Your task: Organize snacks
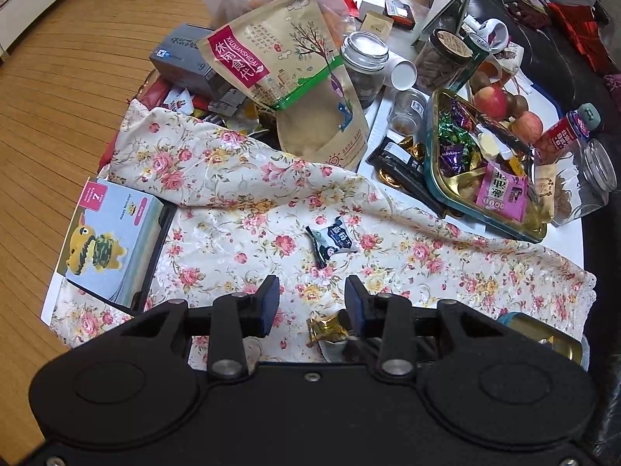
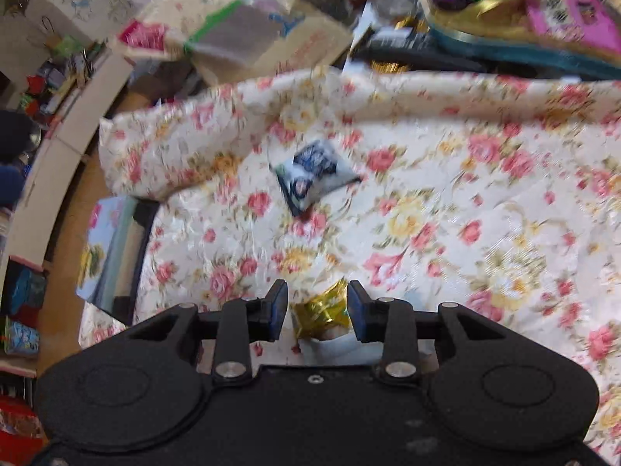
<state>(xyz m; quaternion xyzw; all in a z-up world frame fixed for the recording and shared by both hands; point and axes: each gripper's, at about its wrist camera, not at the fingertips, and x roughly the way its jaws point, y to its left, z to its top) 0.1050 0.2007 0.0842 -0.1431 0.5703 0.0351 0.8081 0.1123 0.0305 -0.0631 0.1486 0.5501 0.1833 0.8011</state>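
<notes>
A small dark-and-white snack packet [image 1: 331, 241] lies on the floral cloth [image 1: 233, 209] ahead of my left gripper [image 1: 312, 303], which is open and empty above the cloth. A gold-wrapped candy [image 1: 328, 329] lies near its right finger. In the blurred right wrist view, my right gripper [image 2: 318, 308] is open with the gold candy [image 2: 322, 312] between its fingers, not clamped. The packet [image 2: 314, 176] lies farther ahead. A green-rimmed gold tray [image 1: 438, 178] of wrapped candies stands at the right.
A large kraft snack bag [image 1: 295, 77], glass jars [image 1: 365, 66], apples [image 1: 491, 103] and boxes crowd the far side of the table. A desk calendar [image 1: 112, 240] stands at the left edge. A gold tin [image 1: 543, 336] sits near right. Wooden floor lies at the left.
</notes>
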